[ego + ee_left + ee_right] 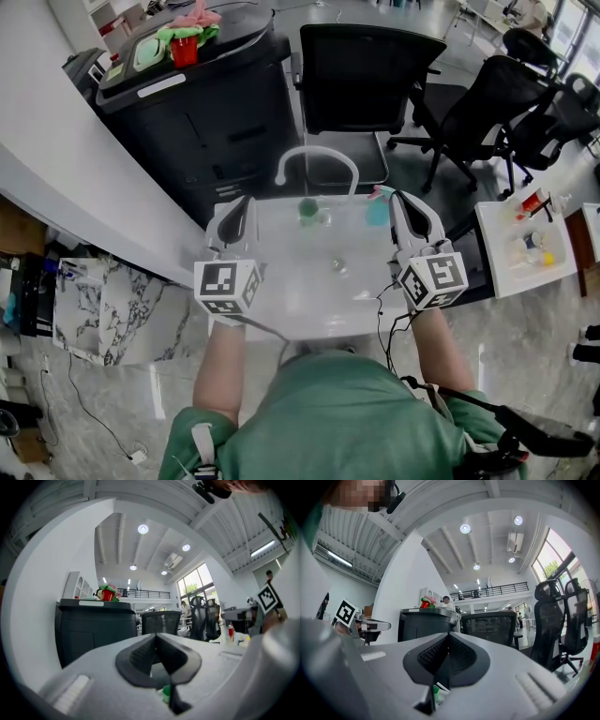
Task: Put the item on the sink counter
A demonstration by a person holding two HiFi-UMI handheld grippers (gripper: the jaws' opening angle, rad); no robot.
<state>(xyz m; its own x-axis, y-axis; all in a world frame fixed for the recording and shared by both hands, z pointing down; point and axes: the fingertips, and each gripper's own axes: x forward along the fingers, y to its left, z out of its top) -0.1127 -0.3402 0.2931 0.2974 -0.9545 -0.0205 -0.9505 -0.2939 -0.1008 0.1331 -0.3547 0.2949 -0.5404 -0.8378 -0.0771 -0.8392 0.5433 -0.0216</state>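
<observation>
A white sink (281,309) with an arched tap (317,153) lies below me. A small green item (307,211) stands at the sink's back, under the tap, and a teal item (377,213) with a pink top stands to its right. My left gripper (247,202) hovers at the sink's left side, left of the green item, with its jaws shut and nothing in them (156,641). My right gripper (399,201) is just right of the teal item, its pads closed together and bare (449,641). A green scrap (166,693) shows under the left jaws, and a green and white label (439,694) under the right.
Behind the sink stands a black cabinet (211,112) with a red cup (185,49) on top. Black office chairs (361,70) (478,112) crowd the back right. A white side table (497,253) with small bottles is at the right. A marble slab (112,309) lies at the left.
</observation>
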